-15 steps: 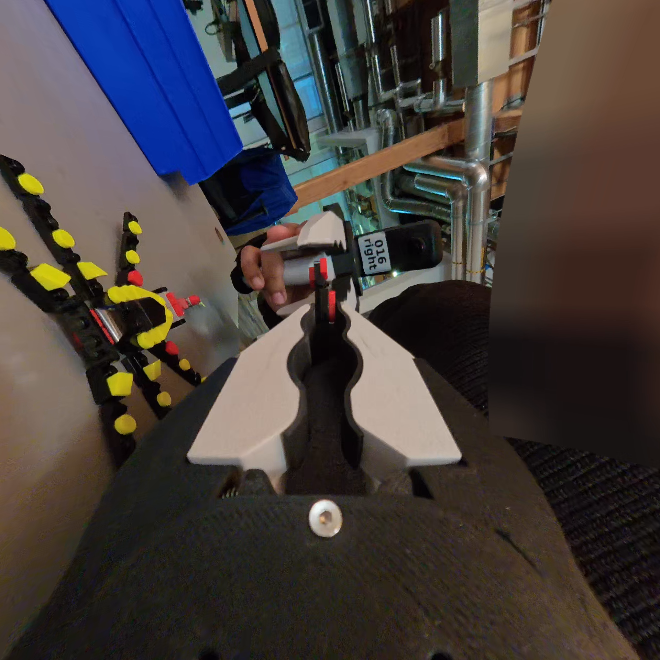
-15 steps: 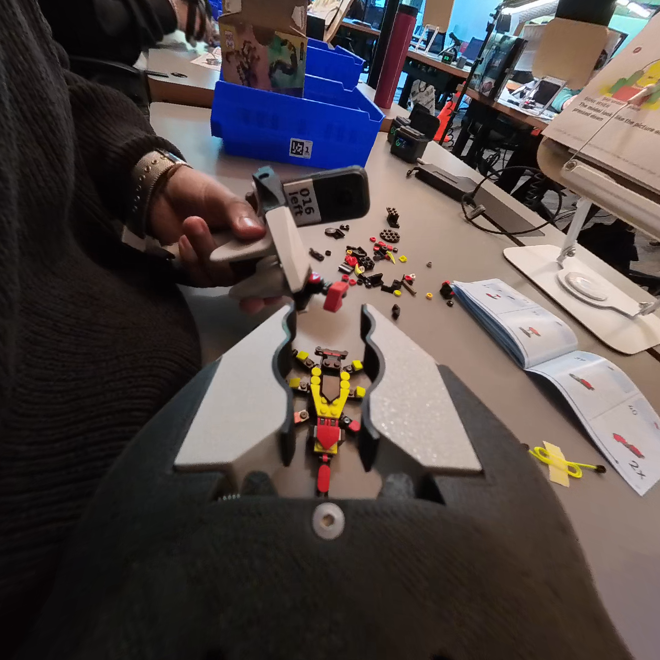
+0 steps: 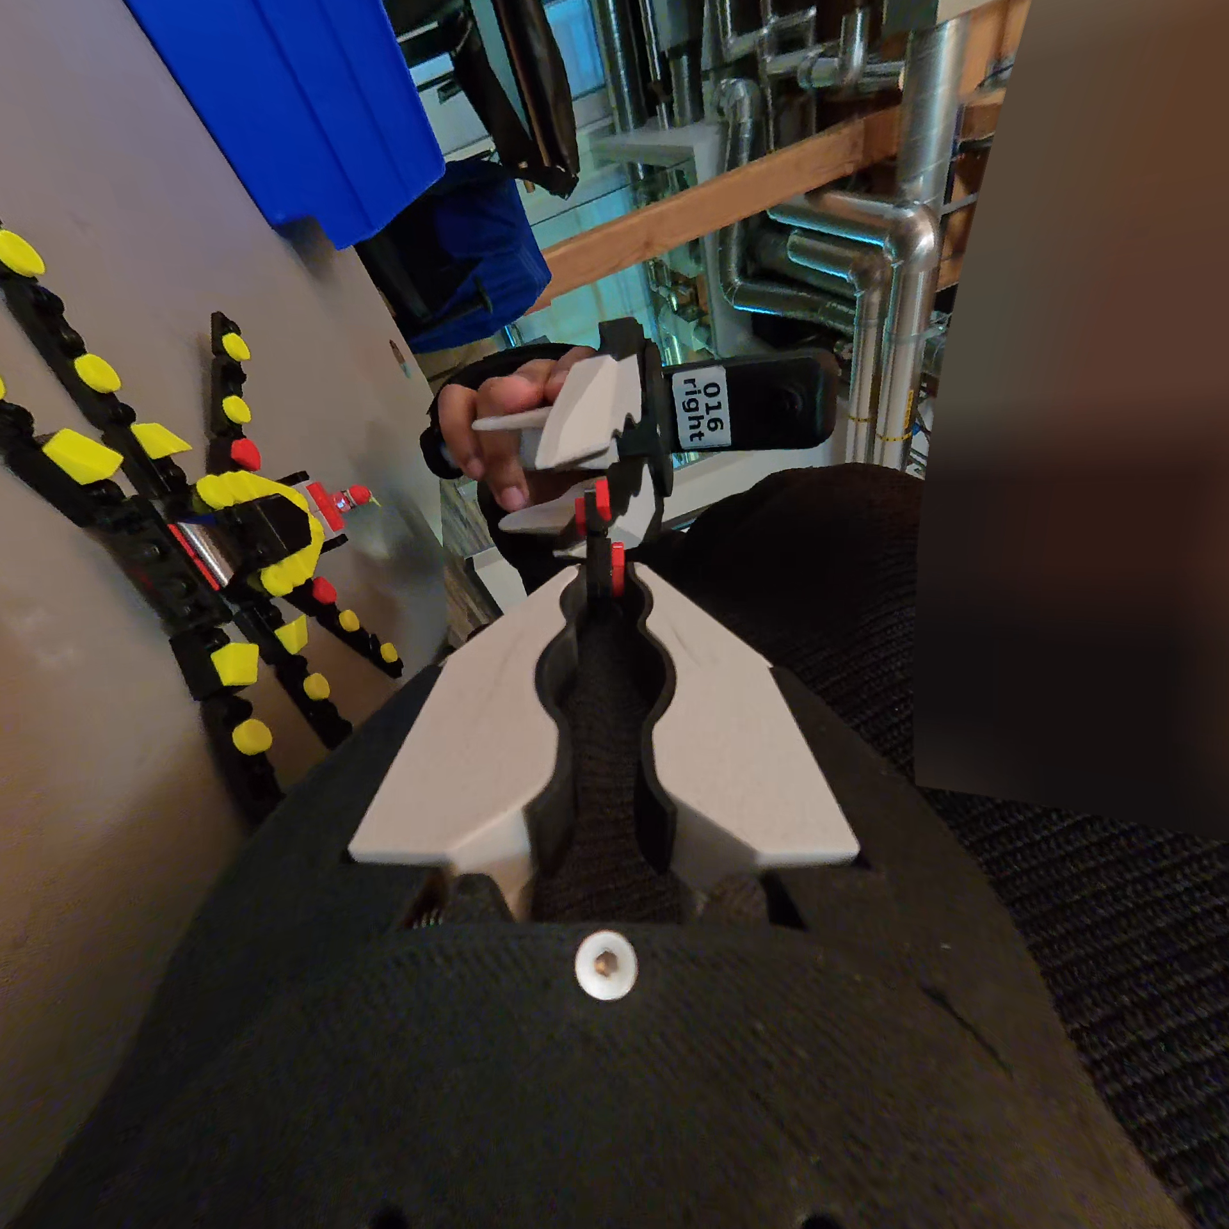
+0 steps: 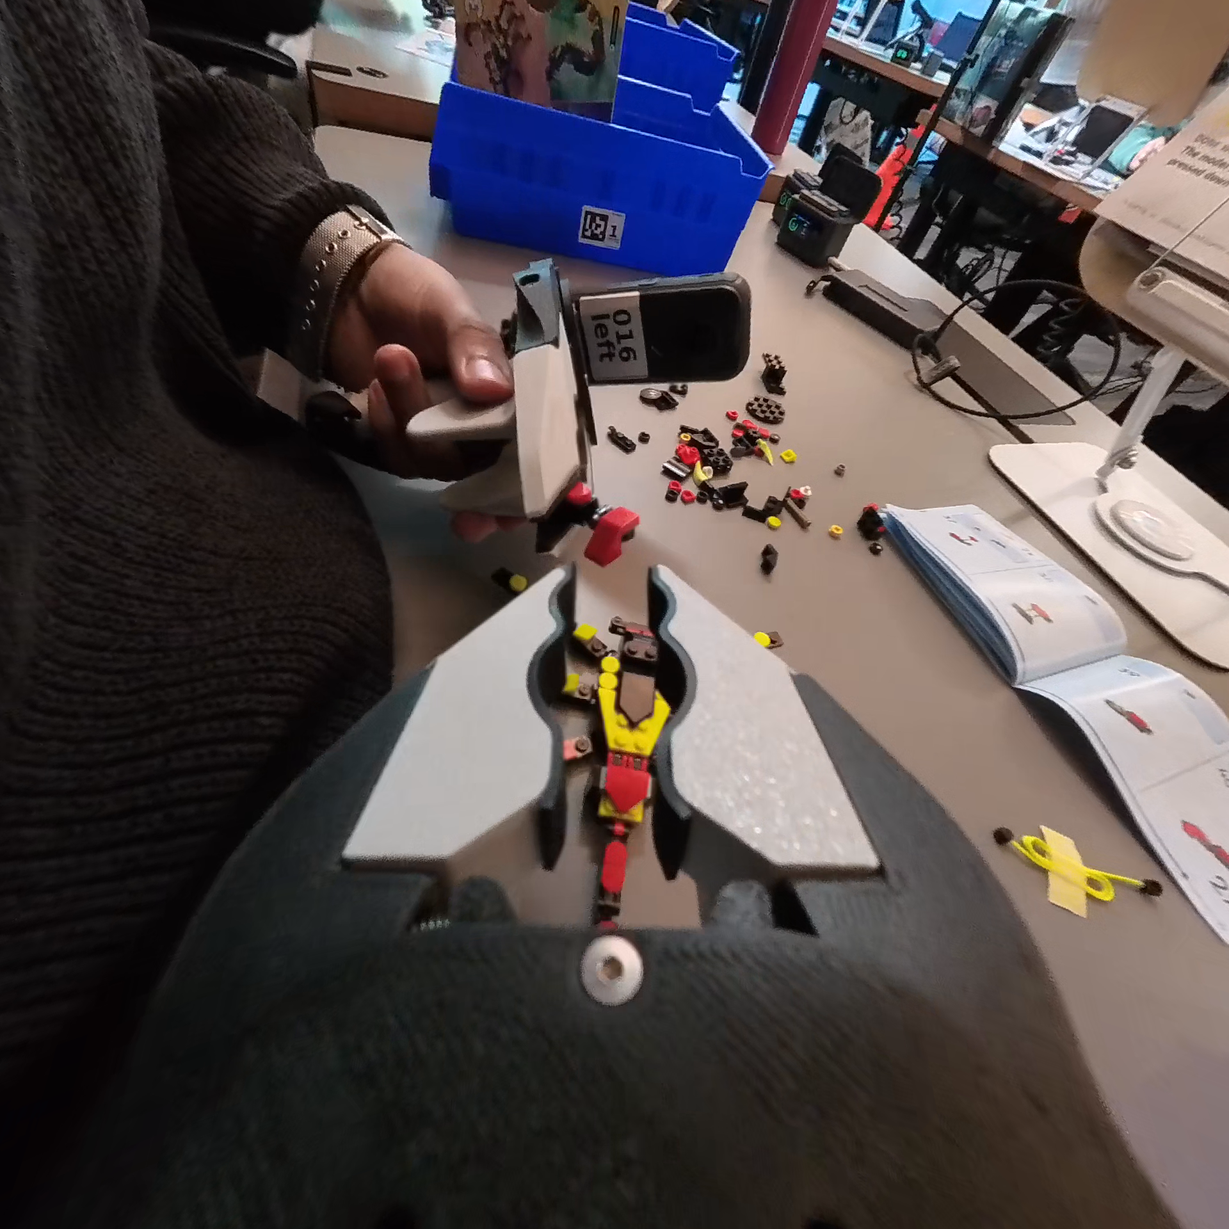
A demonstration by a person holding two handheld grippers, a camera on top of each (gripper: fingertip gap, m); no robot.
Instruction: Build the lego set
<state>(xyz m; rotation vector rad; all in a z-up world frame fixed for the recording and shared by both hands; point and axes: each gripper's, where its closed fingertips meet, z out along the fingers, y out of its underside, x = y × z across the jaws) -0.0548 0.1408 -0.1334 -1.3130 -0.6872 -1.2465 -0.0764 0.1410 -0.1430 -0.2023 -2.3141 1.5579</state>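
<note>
My left gripper (image 3: 604, 573) is shut on a small black-and-red Lego sub-assembly (image 3: 598, 539), held in the air. It also shows in the right wrist view (image 4: 562, 525), where the red part (image 4: 612, 532) sticks out of its tips. My right gripper (image 4: 612, 585) is open and empty, just below that piece. It hovers over the black, yellow and red Lego model (image 4: 628, 725) lying on the table, which shows between its fingers. In the left wrist view the model (image 3: 226, 532) is at the left and the right gripper (image 3: 585, 479) is straight ahead, held by a hand.
Loose Lego pieces (image 4: 725, 465) are scattered behind the model. An open instruction booklet (image 4: 1037, 632) lies to the right, with a white stand base (image 4: 1077, 492) behind it. A blue bin (image 4: 598, 179) stands at the back. A yellow string on tape (image 4: 1064, 871) lies near the right. Less than 4 cm separates the two grippers' tips.
My right gripper has come closer to the model and its fingers have narrowed a little. The left gripper still holds the small piece just above the right fingertips.
</note>
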